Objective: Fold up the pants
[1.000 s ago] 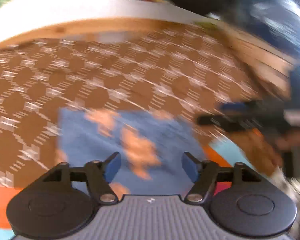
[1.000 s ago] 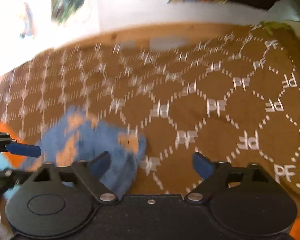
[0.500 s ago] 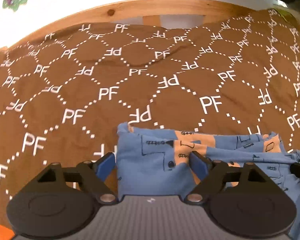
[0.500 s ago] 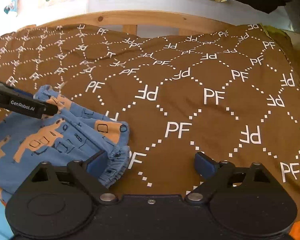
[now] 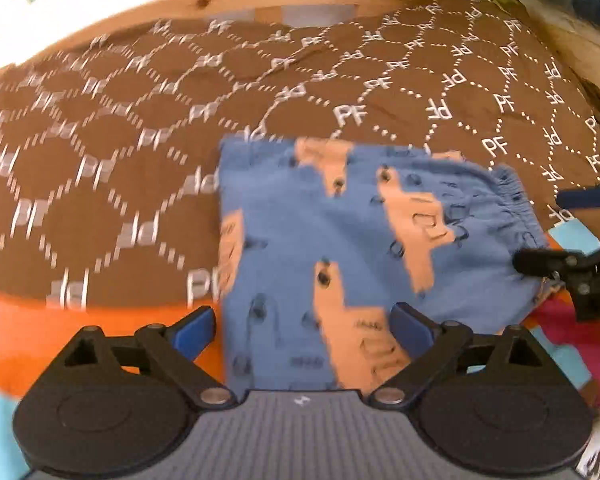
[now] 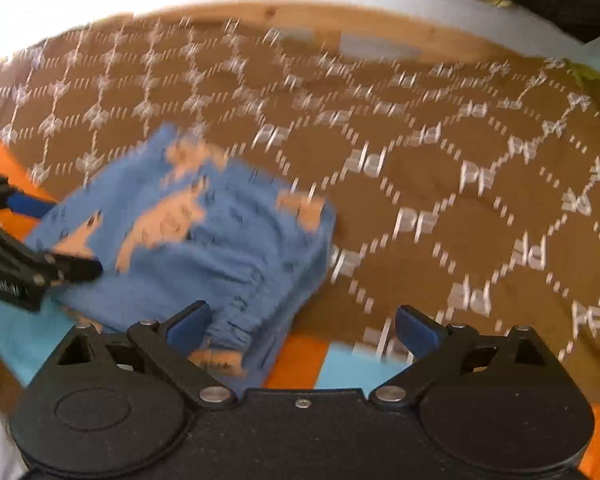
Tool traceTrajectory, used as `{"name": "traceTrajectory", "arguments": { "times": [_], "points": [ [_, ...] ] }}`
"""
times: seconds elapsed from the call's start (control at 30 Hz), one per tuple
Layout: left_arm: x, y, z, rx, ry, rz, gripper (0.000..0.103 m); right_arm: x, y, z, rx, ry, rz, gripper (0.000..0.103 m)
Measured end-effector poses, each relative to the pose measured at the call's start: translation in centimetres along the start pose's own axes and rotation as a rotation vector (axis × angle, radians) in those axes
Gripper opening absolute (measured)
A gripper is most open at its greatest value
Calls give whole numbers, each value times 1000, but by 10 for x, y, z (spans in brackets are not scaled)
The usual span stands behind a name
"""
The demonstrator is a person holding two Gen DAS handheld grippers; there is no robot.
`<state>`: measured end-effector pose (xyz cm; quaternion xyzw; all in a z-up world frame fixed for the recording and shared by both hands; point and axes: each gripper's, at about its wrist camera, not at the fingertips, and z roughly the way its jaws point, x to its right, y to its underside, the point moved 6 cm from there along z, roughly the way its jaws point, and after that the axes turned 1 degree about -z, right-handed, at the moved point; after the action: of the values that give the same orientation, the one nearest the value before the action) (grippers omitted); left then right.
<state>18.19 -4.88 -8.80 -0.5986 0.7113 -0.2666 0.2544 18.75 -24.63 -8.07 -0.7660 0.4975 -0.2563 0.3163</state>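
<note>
The blue pants with orange patches (image 5: 340,240) lie folded in a compact rectangle near the front edge of the brown bedspread (image 5: 120,140). My left gripper (image 5: 302,326) is open and empty, hovering just in front of the pants. In the right wrist view the pants (image 6: 204,240) lie left of centre, with the gathered waistband toward the camera. My right gripper (image 6: 302,326) is open and empty, its left finger (image 6: 188,326) over the waistband edge. Each gripper shows at the side of the other's view.
The brown bedspread with white "PF" lettering (image 6: 460,200) covers the bed. A wooden bed frame (image 5: 260,0) runs along the far side. Orange, light blue and red bedding (image 5: 60,340) lies at the near edge.
Both grippers have pulled back toward the near edge of the bed. The pants now lie flatter and farther from the cameras. Both views are motion-blurred.
</note>
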Motion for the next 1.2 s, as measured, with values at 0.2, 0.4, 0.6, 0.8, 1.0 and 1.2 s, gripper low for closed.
{"name": "traceTrajectory", "arguments": {
  "times": [0.2, 0.4, 0.6, 0.8, 1.0, 1.2],
  "points": [
    [-12, 12, -8, 1, 27, -65, 100, -9, -5, -9, -7, 13, -91, 99],
    [-14, 14, -10, 7, 33, -70, 100, 1, -56, -1, 92, 7, -18, 99],
    [-13, 16, -11, 15, 37, -68, 100, -6, -90, 69, 2, -39, -50, 98],
    [-11, 20, -14, 21, 39, -42, 102, -4, -81, 86, -12, 69, -171, 102],
    [-11, 22, -16, 13, 38, -44, 102, 16, -82, 48, 76, 134, -122, 96],
    [-10, 22, -17, 2, 28, -54, 102, -8, -39, 3, 75, -9, -128, 102]
  ]
}}
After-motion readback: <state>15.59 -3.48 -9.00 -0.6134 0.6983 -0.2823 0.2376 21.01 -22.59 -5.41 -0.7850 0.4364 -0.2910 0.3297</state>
